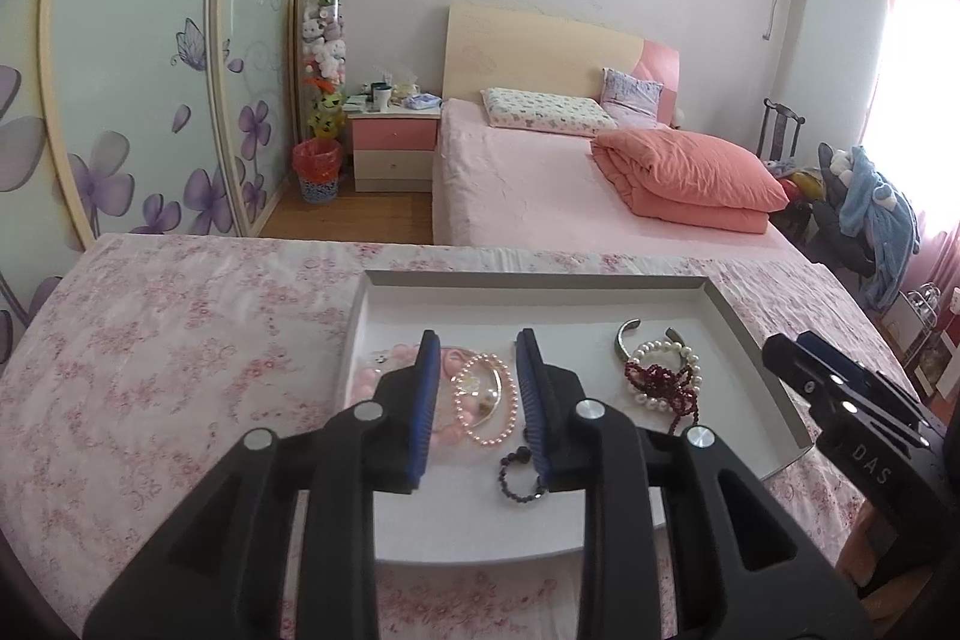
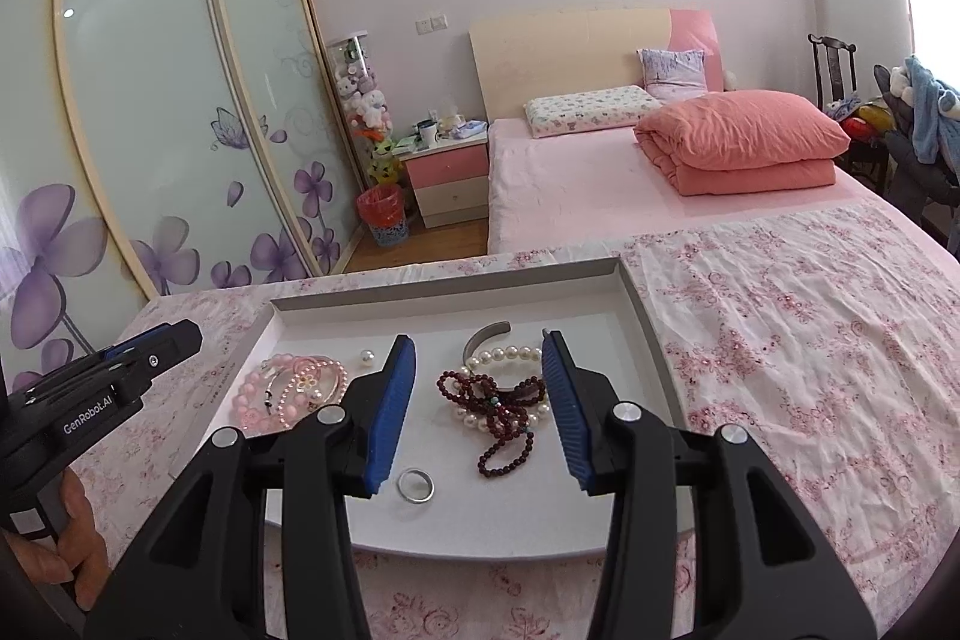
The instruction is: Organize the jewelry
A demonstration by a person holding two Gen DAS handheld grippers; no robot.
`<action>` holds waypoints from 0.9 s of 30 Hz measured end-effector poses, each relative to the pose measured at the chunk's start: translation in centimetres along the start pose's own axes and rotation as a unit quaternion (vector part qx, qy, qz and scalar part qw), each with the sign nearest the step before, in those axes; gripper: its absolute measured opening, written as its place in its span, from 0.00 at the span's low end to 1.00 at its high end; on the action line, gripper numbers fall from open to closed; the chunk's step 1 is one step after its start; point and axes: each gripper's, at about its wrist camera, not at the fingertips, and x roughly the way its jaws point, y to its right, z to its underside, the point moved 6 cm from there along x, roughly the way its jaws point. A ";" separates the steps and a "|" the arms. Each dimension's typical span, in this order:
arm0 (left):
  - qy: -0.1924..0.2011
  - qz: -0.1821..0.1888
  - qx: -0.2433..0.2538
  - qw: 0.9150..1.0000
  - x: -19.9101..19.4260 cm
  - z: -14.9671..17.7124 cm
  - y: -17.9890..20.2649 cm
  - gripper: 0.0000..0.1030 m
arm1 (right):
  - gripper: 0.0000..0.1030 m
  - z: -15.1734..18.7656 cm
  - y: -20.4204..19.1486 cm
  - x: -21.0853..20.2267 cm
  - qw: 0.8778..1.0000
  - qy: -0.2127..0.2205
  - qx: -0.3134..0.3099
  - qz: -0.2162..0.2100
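Observation:
A shallow white tray [image 1: 540, 280] holds the jewelry. My left gripper [image 1: 478, 346] hovers open over its left half, and the pink pearl bracelets [image 1: 483, 400] lie on the tray floor between the fingers, untouched. A dark bead bracelet [image 1: 522, 478] lies nearer me. My right gripper [image 2: 478, 340] stands open above a tangle of dark red beads [image 2: 504, 418], a white pearl bracelet [image 2: 510, 355] and a metal cuff [image 2: 486, 334]. A silver ring [image 2: 415, 485] sits by its left finger, and a loose pearl [image 2: 366, 355] lies farther back.
The tray rests on a table under a pink floral cloth [image 2: 810, 340]. Behind it are a pink bed [image 1: 540, 172] with a folded quilt, a nightstand [image 1: 393, 142] and sliding wardrobe doors [image 2: 150, 100]. A hand [image 2: 60, 538] holds the left gripper's handle.

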 end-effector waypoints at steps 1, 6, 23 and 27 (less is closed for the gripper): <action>0.003 -0.004 0.000 1.000 -0.6 0.0 -0.3 0.27 | 0.44 -0.1 -0.2 -0.6 1.000 0.004 -0.002 -0.001; 0.027 -0.022 0.002 0.999 -4.1 0.5 -1.4 0.34 | 0.46 -0.3 -1.2 -3.4 1.000 0.025 -0.013 0.003; 0.121 -0.045 0.035 0.991 -15.7 4.8 -2.1 0.96 | 0.98 1.6 -3.5 -13.1 0.996 0.085 -0.036 -0.003; 0.133 -0.050 0.042 0.989 -17.0 5.4 -1.8 0.96 | 0.98 1.9 -3.7 -13.7 0.996 0.083 -0.039 -0.001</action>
